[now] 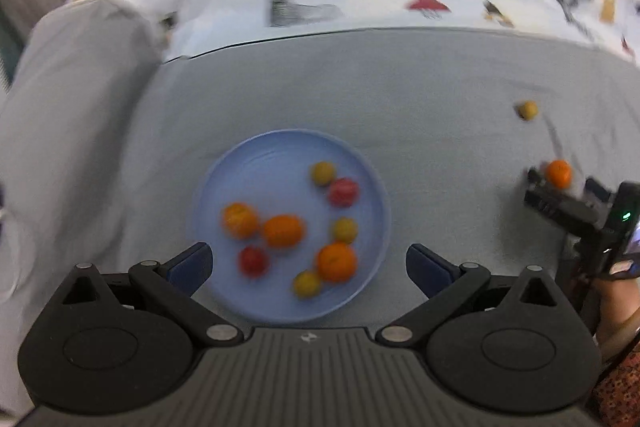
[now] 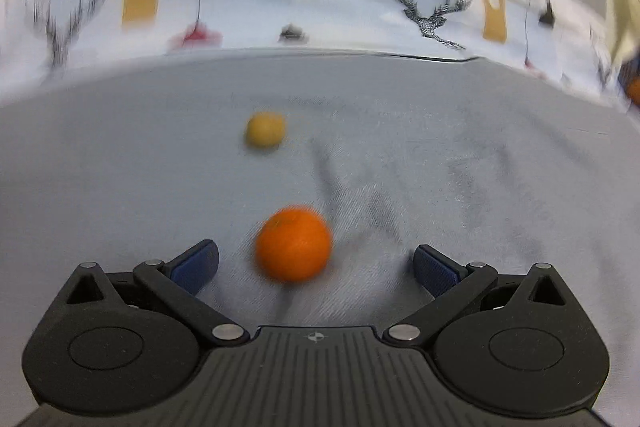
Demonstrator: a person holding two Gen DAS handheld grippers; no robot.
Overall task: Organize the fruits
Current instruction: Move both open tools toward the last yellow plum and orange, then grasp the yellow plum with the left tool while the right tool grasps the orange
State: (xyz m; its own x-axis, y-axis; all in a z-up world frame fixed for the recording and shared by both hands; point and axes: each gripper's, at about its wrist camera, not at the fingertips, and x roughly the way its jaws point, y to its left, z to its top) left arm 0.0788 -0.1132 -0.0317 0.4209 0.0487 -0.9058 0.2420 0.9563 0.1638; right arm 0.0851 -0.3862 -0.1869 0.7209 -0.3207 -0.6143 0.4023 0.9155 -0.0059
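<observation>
The orange [image 2: 294, 243] sits on the grey bed sheet [image 2: 440, 147] between my spread right tongs [image 2: 316, 265], untouched. I'd ease forward, centre it, then squeeze gently. My left tongs [image 1: 308, 267], also spread, hover over the blue plate [image 1: 256, 163].

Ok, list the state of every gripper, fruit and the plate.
Left gripper: open, empty, over the plate.
Right gripper: open, around the orange, not closed on it.
Orange: loose on the cloth.
Yellow fruit: loose on the cloth, farther off.
Plate: flat on the cloth, eight fruits in it.
</observation>
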